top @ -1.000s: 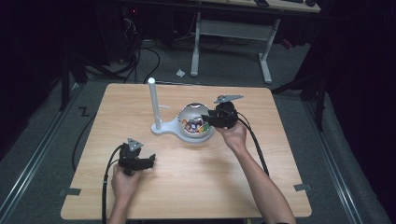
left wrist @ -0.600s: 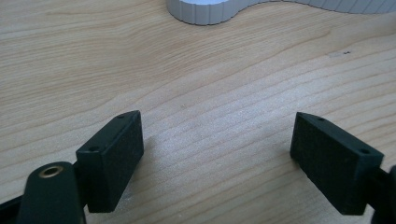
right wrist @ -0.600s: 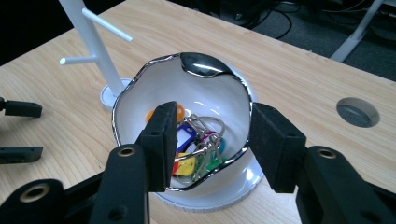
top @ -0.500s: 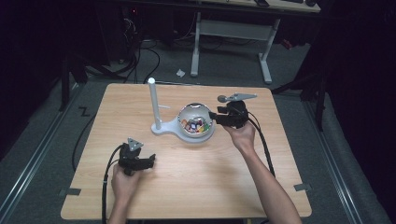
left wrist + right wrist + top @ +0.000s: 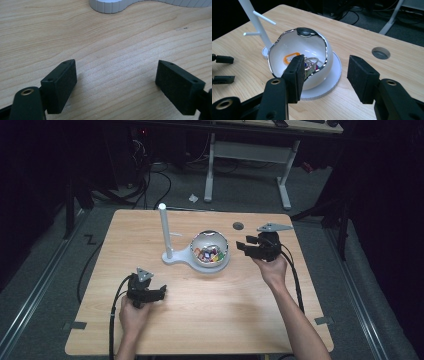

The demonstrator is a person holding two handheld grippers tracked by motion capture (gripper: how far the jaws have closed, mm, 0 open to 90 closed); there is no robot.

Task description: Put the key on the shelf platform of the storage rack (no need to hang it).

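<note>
Our right gripper (image 5: 324,76), jaws wide and empty, sits just beside the white silver-rimmed bowl of coloured trinkets (image 5: 299,65) mid-table, nearer than our left gripper (image 5: 145,292), also spread wide on bare wood.

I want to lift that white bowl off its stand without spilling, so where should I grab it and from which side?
Probably pinch the bowl at its wavy silver rim from the right, where the open right gripper already faces it. The round body looks too wide and smooth for the fingers, but the thin rim should fit between them.
</note>
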